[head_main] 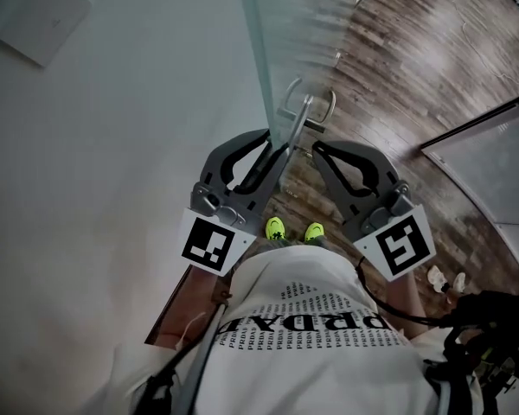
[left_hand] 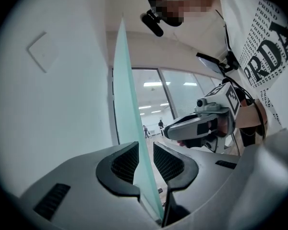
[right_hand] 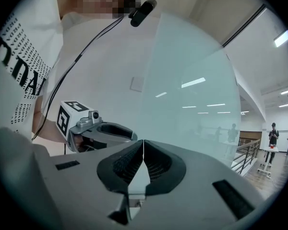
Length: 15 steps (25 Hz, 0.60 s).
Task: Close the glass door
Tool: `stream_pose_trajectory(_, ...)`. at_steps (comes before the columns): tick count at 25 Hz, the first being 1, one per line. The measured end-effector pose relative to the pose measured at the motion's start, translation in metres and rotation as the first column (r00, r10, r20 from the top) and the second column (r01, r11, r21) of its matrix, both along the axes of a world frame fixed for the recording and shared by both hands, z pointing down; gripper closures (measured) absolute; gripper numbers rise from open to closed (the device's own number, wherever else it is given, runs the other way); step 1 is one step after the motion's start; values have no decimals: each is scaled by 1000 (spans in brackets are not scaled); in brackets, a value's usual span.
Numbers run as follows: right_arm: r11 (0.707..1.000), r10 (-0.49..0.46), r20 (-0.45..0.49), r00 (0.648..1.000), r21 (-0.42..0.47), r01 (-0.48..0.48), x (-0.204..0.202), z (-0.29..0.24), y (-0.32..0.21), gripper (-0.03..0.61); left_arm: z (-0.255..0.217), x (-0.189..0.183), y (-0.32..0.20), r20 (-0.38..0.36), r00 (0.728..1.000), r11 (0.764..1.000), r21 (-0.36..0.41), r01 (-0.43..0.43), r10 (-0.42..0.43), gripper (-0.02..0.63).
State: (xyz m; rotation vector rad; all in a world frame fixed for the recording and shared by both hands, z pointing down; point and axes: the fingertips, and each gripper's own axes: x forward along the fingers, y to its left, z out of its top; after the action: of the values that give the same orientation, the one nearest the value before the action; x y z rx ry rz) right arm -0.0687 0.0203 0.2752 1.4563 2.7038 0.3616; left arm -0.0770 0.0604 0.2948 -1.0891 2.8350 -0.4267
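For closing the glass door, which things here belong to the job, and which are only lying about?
Job: clear glass door; its silver metal handle; left gripper, astride the door's edge; right gripper, shut.
Lying about: white square wall plate; pale shoes on the wooden floor.

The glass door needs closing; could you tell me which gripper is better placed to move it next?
Probably the left. The left gripper has its jaws apart astride the edge of the glass door, ready to clamp and swing it; the right gripper is shut on nothing.
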Motion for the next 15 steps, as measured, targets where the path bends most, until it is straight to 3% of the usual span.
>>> stream_pose_trajectory(7,998,30,-14,999,50,-30,4,3,-19,580,2,3,-10,-6,1000,999,44,-7,8,529)
stream_pose_trajectory(15,984,148,-8,989,100,-146,3,1,-34,580,-5,-2,-31,39,988,988,43,-150,148,529)
